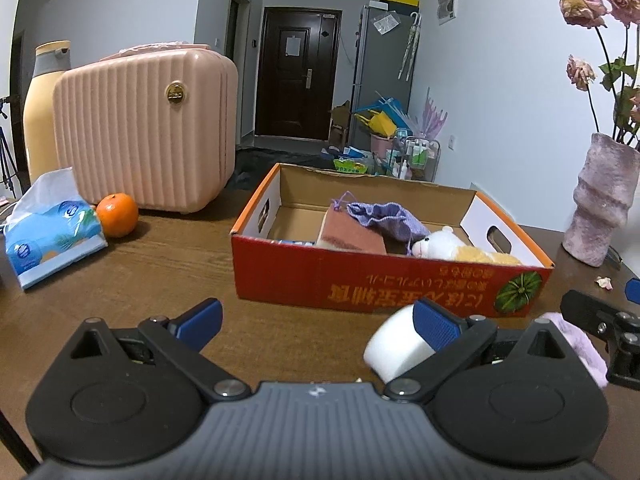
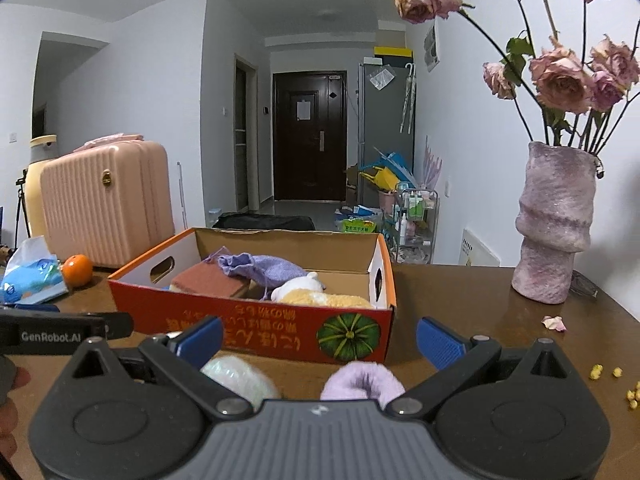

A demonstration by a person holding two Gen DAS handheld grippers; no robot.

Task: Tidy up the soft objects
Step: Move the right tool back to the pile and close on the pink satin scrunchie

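A red cardboard box (image 1: 360,280) (image 2: 256,320) stands on the brown table. It holds a brown sponge (image 1: 350,234) (image 2: 208,280), a purple drawstring pouch (image 1: 384,218) (image 2: 264,266) and a white-and-yellow plush toy (image 1: 460,250) (image 2: 320,294). My left gripper (image 1: 320,322) is open, in front of the box. A white foam block (image 1: 394,340) (image 2: 240,378) lies beside its right finger. My right gripper (image 2: 320,340) is open, with a fluffy lilac scrunchie (image 2: 362,382) (image 1: 580,344) between its fingers, untouched.
A pink ribbed case (image 1: 144,128) (image 2: 106,196), an orange (image 1: 117,209) (image 2: 77,270) and a blue tissue pack (image 1: 52,232) (image 2: 30,280) stand at the left. A purple vase (image 2: 554,224) (image 1: 604,200) with dried roses is at the right. Petals and yellow crumbs (image 2: 604,372) lie nearby.
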